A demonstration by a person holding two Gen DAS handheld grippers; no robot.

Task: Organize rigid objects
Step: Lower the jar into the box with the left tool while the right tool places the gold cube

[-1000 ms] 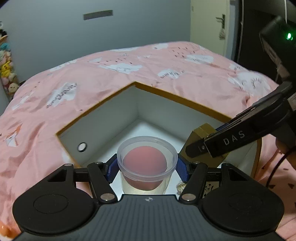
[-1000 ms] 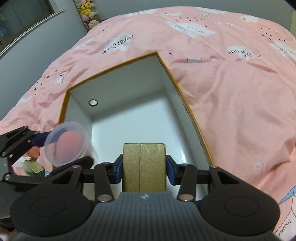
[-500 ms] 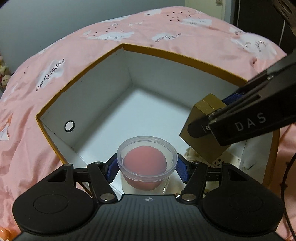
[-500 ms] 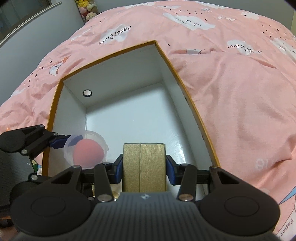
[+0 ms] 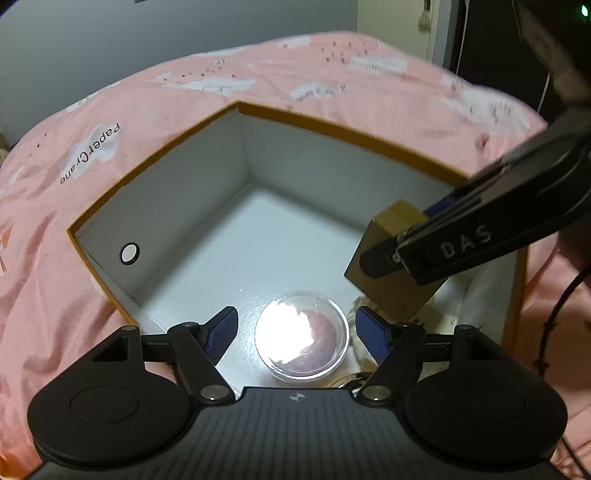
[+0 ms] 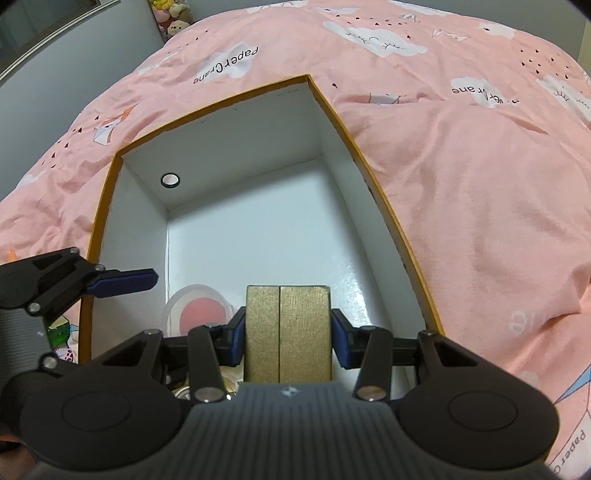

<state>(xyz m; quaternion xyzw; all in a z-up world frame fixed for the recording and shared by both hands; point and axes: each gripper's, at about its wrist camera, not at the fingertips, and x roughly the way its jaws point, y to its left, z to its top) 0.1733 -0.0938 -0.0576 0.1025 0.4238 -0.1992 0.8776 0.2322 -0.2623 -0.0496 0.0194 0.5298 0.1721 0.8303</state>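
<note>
A clear round cup with a pink ball inside (image 5: 303,341) lies on the white floor of the orange-rimmed box (image 5: 332,127), near its front wall. My left gripper (image 5: 297,328) hovers over it with its jaws opening; the blue pads stand clear of the cup on both sides. In the right wrist view the cup (image 6: 197,308) sits at the box's front left, under the left gripper's blue finger (image 6: 125,280). My right gripper (image 6: 288,330) is shut on a gold cardboard box (image 6: 287,332) and holds it above the box floor (image 6: 266,236); the same gold box (image 5: 391,258) shows in the left wrist view.
The box rests on a bed with a pink printed cover (image 6: 461,166). Small items lie at the box's front edge (image 5: 369,363). More clutter sits outside the box's left wall (image 6: 61,332). Plush toys (image 6: 171,14) stand by the far wall.
The left gripper let go of the cup, which now rests on the box floor with the pads spread apart. The right gripper keeps its hold on the gold box.
</note>
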